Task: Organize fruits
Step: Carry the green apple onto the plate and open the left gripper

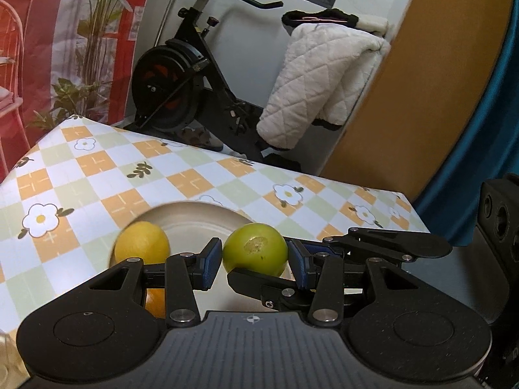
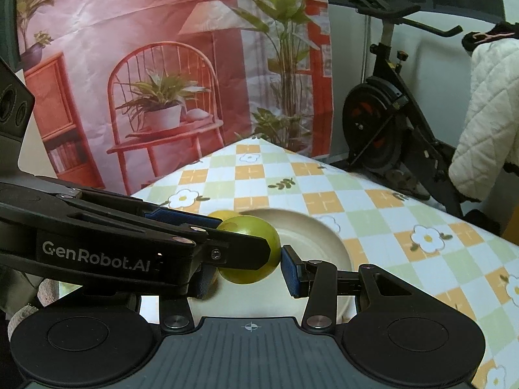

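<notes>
While both grippers meet over the plate (image 1: 194,223), green fruit (image 1: 255,249) between two sets of part-open fingers (image 1: 212,267).

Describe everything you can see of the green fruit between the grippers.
The green fruit is round, smooth and yellow-green, with a rough pale-brown scar facing the left wrist camera. It sits between the blue pads of the left gripper, which appear to press its sides. The right gripper also brackets it, but contact there is unclear. It is over the beige plate, right of a yellow fruit. Whether it rests on the plate is hidden.
</notes>
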A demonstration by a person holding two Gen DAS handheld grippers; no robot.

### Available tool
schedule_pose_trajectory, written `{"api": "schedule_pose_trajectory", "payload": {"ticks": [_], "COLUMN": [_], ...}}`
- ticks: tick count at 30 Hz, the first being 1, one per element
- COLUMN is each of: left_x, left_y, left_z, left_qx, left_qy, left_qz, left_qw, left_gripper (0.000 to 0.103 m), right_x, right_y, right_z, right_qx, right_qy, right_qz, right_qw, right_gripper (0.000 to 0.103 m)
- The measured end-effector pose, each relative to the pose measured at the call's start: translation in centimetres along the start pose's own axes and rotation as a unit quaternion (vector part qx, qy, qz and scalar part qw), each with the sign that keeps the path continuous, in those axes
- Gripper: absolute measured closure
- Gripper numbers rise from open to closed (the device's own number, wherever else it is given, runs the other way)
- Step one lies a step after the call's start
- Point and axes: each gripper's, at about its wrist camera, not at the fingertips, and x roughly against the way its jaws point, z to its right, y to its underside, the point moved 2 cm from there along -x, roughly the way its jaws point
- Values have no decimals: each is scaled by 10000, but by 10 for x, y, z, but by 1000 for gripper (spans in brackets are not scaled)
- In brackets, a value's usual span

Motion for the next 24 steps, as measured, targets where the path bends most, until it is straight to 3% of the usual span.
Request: {"api": "schedule_pose_trajectory", "payload": {"ticks": [24], "left_x": [-63], "left_y": [-16], "left_z": [-46], "left_qx": [301], "left_qy": [-338], "left_qz": [-499], "left_qw": [9977], "left_gripper": [54], "right_x": [-97], "right_y": [-13], "right_z": [25], "right_qx": [-121], "right_qy": [228], "right_qz": [-648], "right_qw": [9976], "right_gripper": [63]}}
